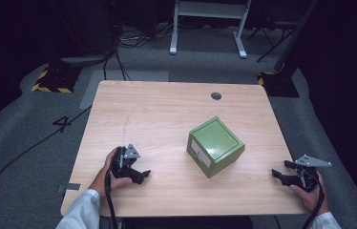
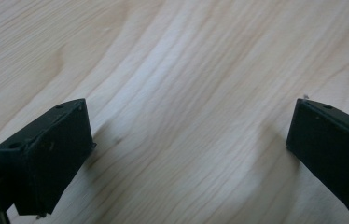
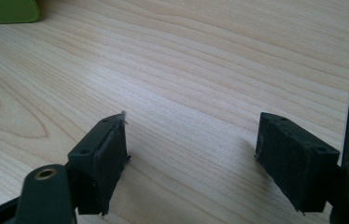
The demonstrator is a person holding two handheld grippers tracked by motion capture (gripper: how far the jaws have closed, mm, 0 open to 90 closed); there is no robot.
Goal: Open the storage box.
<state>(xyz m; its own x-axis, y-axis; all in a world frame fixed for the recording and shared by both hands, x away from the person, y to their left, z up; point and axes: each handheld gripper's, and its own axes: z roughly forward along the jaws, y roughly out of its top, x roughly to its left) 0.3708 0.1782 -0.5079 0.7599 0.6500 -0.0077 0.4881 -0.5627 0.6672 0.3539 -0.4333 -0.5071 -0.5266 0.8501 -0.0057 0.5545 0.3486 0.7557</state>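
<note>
Green box (image 1: pixel 215 146) on table (image 1: pixel 157 109), left gripper (image 1: pixel 141 175), right gripper (image 1: pixel 278 174), jaws apart

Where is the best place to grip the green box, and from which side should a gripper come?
The green box sits turned, one corner toward the person, with a flat lid and nothing like a handle in sight. Probably press both open grippers, left and right, onto opposite side walls from left and right; one gripper looks too narrow.
</note>
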